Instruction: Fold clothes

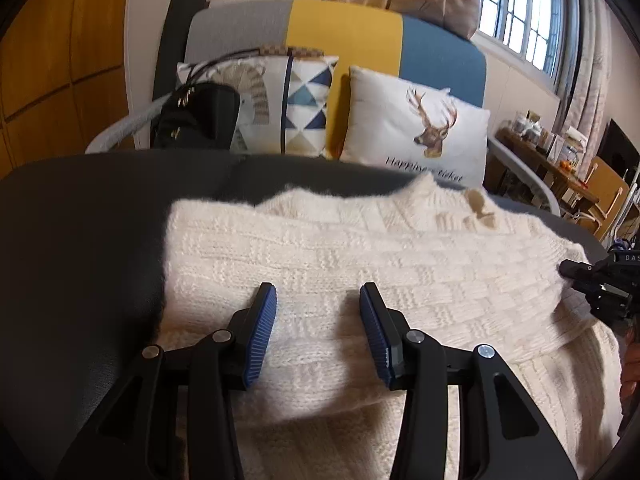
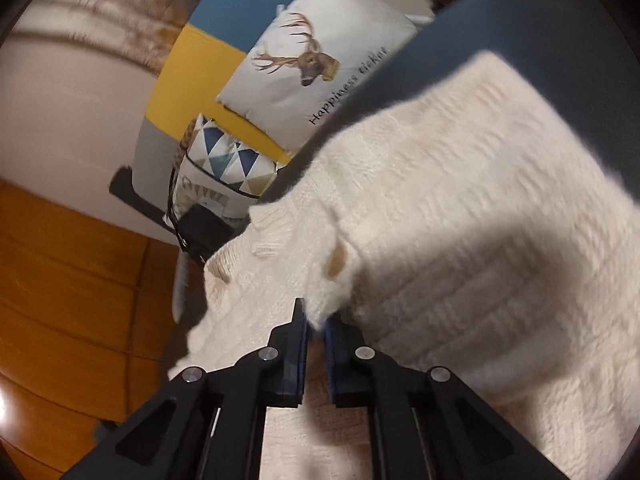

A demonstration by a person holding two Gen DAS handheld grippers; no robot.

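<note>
Dark table (image 1: 80, 240) carries your half-folded cream sweater (image 1: 360, 264); right gripper (image 2: 316, 322) fingers pinch its edge; left gripper (image 1: 318, 300) fingers gape empty above it; folds remain.

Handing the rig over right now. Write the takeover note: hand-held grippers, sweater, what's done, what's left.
Left hand-held gripper: open, hovering over the sweater's near part, holding nothing.
Right hand-held gripper: shut on a fuzzy edge of the cream knit sweater.
The sweater lies on the dark grey surface, one layer apparently already folded over.
Left to do: carry the pinched edge across, finish folding and flatten.
</note>
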